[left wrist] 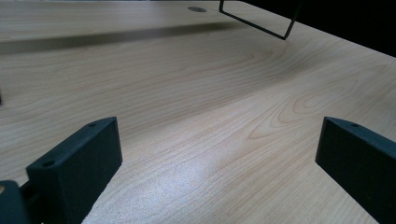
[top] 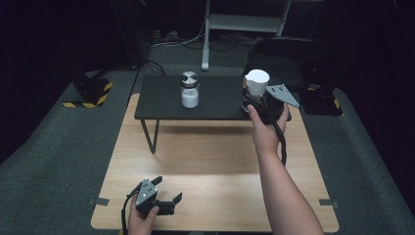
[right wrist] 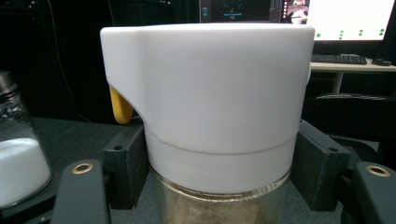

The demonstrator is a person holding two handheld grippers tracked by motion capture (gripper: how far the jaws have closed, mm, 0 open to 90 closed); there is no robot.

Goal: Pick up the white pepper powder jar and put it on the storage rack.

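While the right gripper [top: 254, 100] clamps a white-lidded jar [right wrist: 205, 112] of brownish powder, a shaker [top: 189, 90] holds white grains; the left gripper [top: 169, 188] gapes empty.

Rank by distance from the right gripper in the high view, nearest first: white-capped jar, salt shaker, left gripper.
1. White-capped jar: between the jaws of the right gripper, right end of the black shelf.
2. Salt shaker: mid-shelf, to its left.
3. Left gripper: near-left table corner.
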